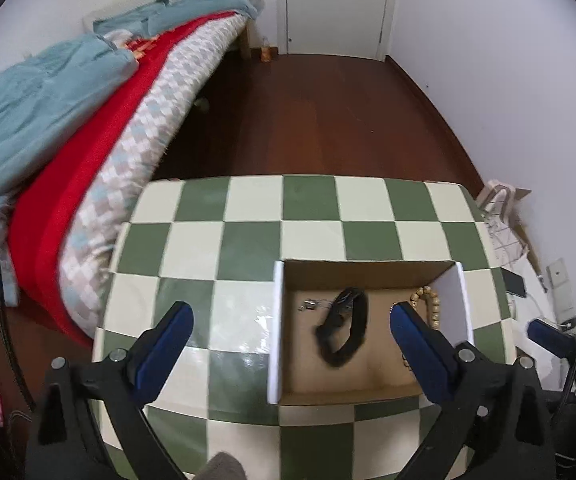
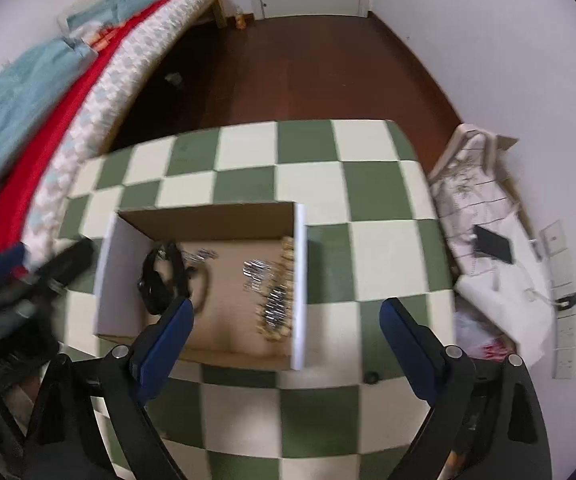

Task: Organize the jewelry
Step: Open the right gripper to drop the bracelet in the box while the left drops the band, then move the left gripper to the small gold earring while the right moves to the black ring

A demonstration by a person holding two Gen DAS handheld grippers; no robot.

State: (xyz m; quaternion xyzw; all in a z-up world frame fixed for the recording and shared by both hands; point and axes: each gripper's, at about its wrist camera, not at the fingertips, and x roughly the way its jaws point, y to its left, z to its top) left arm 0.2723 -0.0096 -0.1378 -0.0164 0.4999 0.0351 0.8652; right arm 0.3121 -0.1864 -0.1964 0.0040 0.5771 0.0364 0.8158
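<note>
An open cardboard box [image 1: 368, 274] with white side flaps stands on the green and white checked table [image 1: 247, 220]; it also shows in the right wrist view [image 2: 207, 216]. Inside lie a black wristband [image 1: 344, 332] [image 2: 155, 280], a small silver piece [image 1: 310, 305], a wooden bead bracelet [image 1: 432, 304] [image 2: 283, 280] and a silver chain [image 2: 263, 280]. My left gripper [image 1: 292, 320] is open and empty above the box's left flap. My right gripper [image 2: 285, 314] is open and empty above the box's right flap.
A bed [image 1: 87, 120] with red, blue and checked covers lies left of the table. A white patterned cloth and a black phone [image 2: 492, 248] lie on the right. Dark wooden floor [image 1: 328, 120] and a door lie beyond. A small dark object [image 2: 372, 377] sits on the table.
</note>
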